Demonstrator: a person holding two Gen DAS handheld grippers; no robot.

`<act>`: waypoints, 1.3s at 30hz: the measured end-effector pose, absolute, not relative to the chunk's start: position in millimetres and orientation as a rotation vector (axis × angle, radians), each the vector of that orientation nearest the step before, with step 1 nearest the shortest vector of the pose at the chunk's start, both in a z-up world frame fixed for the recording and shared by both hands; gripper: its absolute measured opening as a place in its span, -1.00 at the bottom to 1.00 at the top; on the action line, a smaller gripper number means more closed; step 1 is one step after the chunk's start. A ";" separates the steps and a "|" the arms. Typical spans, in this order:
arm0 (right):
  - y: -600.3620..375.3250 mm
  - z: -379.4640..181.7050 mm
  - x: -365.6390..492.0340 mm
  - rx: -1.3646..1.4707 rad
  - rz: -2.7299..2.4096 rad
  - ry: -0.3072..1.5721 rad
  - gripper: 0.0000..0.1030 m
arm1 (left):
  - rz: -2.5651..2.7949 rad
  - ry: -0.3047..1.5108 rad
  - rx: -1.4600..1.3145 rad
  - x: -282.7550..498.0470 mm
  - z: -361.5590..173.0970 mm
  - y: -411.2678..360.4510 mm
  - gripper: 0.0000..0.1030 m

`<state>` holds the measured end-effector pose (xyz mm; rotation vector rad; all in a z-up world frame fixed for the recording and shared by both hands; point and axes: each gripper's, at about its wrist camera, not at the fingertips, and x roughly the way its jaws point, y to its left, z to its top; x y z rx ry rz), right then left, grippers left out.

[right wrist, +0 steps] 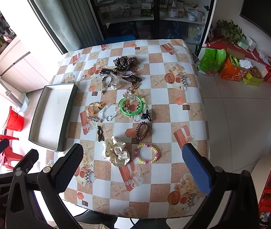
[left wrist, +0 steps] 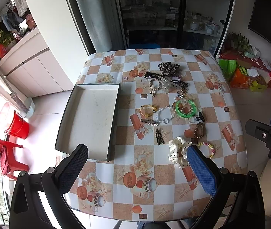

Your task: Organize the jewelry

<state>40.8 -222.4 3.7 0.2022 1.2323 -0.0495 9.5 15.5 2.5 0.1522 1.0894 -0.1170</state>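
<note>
An empty shallow box (left wrist: pixel 91 120) lies on the left of the checkered table (left wrist: pixel 198 190); it also shows in the right wrist view (right wrist: pixel 51 114). Jewelry and hair pieces lie scattered to its right: a green bangle (left wrist: pixel 186 108) (right wrist: pixel 130 105), a cream dotted scrunchie (left wrist: pixel 179 150) (right wrist: pixel 116 152), a pastel coil bracelet (left wrist: pixel 208 148) (right wrist: pixel 147 153), a brown coil tie (right wrist: pixel 142 130), a leopard scrunchie (left wrist: pixel 167 67) and several clips. My left gripper (left wrist: pixel 137 158) is open and empty above the table's near side. My right gripper (right wrist: pixel 133 156) is open and empty above the scrunchie and coil bracelet.
Glass-door cabinets (left wrist: pixel 173 13) stand behind the table. A red bucket (left wrist: pixel 19 126) and red stool (left wrist: pixel 3 152) are on the floor at left. Bags and boxes (right wrist: pixel 231 66) crowd the floor at right. The table's near edge (right wrist: pixel 135 216) is just below the grippers.
</note>
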 end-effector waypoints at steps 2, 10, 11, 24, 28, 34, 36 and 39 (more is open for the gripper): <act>-223.9 3.4 39.5 0.204 -0.047 1.233 0.99 | -0.117 1.088 0.153 8.9 2.1 15.0 1.00; -224.4 3.1 39.8 0.207 -0.045 1.232 0.99 | -0.116 1.089 0.154 10.3 2.3 15.4 1.00; -224.4 3.1 39.8 0.208 -0.046 1.233 0.99 | -0.118 1.090 0.155 9.9 2.6 14.9 1.00; -225.2 2.9 41.5 0.212 -0.047 1.232 0.99 | -0.118 1.090 0.157 10.2 3.0 14.7 1.00; -225.4 2.9 40.7 0.213 -0.046 1.232 0.99 | -0.118 1.091 0.157 10.6 2.8 15.1 1.00; -226.0 2.7 40.8 0.214 -0.044 1.232 0.99 | -0.116 1.090 0.157 9.6 2.8 14.0 1.00; -226.2 2.7 41.1 0.215 -0.044 1.233 0.99 | -0.117 1.090 0.157 9.6 2.7 14.0 1.00; -226.4 2.7 41.3 0.215 -0.044 1.232 0.99 | -0.117 1.090 0.157 9.7 2.7 13.9 1.00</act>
